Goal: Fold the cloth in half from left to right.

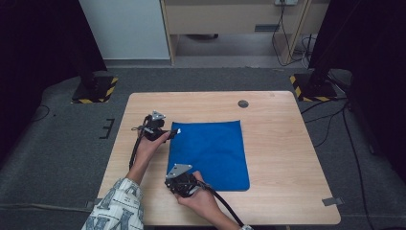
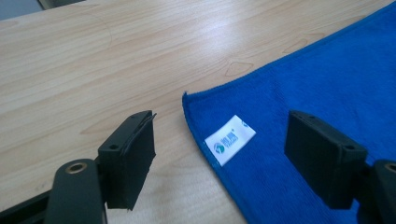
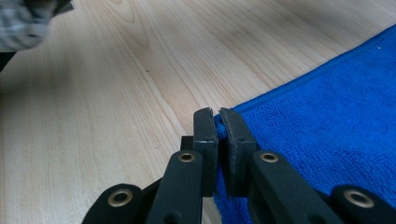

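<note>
A blue cloth (image 1: pixel 210 153) lies flat on the wooden table (image 1: pixel 287 158). My left gripper (image 1: pixel 174 132) is at the cloth's far-left corner, held low over the table. In the left gripper view it (image 2: pixel 224 154) stands open. The corner of the cloth (image 2: pixel 317 84) and its white label (image 2: pixel 229 139) lie between the jaws, and the pads (image 2: pixel 130 154) are clear of it. My right gripper (image 1: pixel 171 178) is at the near-left corner. The right gripper view has it (image 3: pixel 218 140) shut on the edge of the cloth (image 3: pixel 327 116), with blue fabric pinched between its pads.
A round dark hole (image 1: pixel 243 103) sits in the tabletop beyond the cloth. Bare wood runs to the right of the cloth and along the far edge. Two black stands with yellow-and-black striped bases (image 1: pixel 93 91) (image 1: pixel 311 88) are on the floor behind the table.
</note>
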Tool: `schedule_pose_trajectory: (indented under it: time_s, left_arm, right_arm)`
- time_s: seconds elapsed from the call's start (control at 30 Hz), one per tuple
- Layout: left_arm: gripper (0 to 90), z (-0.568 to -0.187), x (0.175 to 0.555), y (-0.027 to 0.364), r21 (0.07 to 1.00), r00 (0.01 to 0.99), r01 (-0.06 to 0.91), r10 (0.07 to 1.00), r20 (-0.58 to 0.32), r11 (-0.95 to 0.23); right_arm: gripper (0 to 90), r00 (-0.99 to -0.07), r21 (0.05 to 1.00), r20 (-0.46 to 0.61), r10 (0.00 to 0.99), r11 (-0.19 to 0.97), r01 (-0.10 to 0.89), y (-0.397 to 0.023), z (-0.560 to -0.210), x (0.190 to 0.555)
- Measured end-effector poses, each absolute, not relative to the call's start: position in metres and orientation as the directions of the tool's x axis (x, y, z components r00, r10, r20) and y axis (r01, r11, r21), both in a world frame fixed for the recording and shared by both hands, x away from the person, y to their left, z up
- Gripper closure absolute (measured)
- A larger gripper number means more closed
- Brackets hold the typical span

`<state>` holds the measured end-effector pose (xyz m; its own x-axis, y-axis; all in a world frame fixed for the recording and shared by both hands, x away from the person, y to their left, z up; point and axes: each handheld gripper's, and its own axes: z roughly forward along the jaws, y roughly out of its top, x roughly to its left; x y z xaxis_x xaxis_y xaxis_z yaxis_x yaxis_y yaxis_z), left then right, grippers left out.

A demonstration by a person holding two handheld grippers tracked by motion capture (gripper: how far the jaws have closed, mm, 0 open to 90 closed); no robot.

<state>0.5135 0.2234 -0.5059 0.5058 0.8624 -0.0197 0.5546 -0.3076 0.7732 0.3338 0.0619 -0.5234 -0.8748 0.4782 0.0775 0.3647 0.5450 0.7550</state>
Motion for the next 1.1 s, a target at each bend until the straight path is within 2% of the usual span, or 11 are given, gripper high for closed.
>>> schedule_pose_trajectory:
  time_s: [0.3, 0.73, 0.93, 1.1]
  left_arm:
    - [29.3, -0.515, 0.529, 0.223, 0.778, 0.479, 0.570, 0.876, -0.054, -0.263]
    - [33.8, -0.532, 0.536, 0.226, 0.763, 0.487, 0.586, 0.871, -0.065, -0.271]
    - [42.9, -0.536, 0.537, 0.224, 0.758, 0.493, 0.590, 0.867, -0.066, -0.278]
    - [58.4, -0.535, 0.536, 0.220, 0.758, 0.514, 0.581, 0.856, -0.061, -0.295]
  right_arm:
    - [85.8, -0.878, 0.760, 0.070, 0.473, 0.546, 0.354, 0.063, -0.523, 0.329]
    - [85.4, -0.880, 0.758, 0.081, 0.467, 0.545, 0.359, 0.065, -0.525, 0.326]
    - [85.4, -0.879, 0.759, 0.087, 0.469, 0.540, 0.363, 0.065, -0.525, 0.326]
    - [85.2, -0.879, 0.759, 0.089, 0.469, 0.539, 0.365, 0.063, -0.525, 0.325]
